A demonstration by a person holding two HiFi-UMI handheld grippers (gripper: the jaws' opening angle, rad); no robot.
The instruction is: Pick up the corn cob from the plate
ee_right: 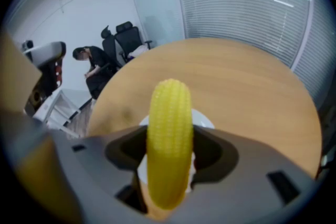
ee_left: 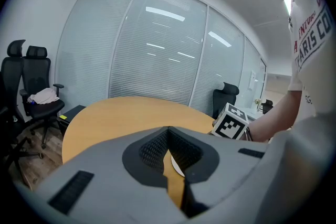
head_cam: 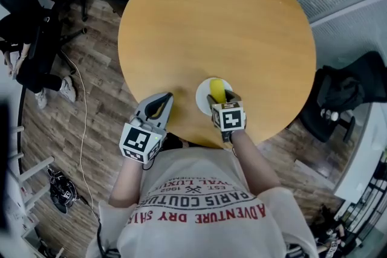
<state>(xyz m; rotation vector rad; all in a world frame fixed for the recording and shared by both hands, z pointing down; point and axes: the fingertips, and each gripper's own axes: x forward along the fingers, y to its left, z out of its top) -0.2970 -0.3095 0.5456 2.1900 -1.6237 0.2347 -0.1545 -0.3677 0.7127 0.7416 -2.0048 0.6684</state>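
Observation:
A yellow corn cob (ee_right: 169, 139) stands lengthwise between the jaws of my right gripper (ee_right: 168, 165), which is shut on it. Under it lies a small white plate (ee_right: 205, 120); in the head view the plate (head_cam: 202, 96) sits near the table's front edge with the corn cob (head_cam: 217, 90) over it and the right gripper (head_cam: 221, 99) around it. Whether the cob still touches the plate I cannot tell. My left gripper (head_cam: 160, 104) rests left of the plate, jaws shut on nothing; the left gripper (ee_left: 169, 157) looks across the table.
The round wooden table (head_cam: 211, 27) carries only the plate. Black office chairs (head_cam: 42, 3) stand at the left, another chair (head_cam: 344, 93) at the right. A cable (head_cam: 81, 130) runs over the wood floor. Glass walls with blinds (ee_left: 157, 50) ring the room.

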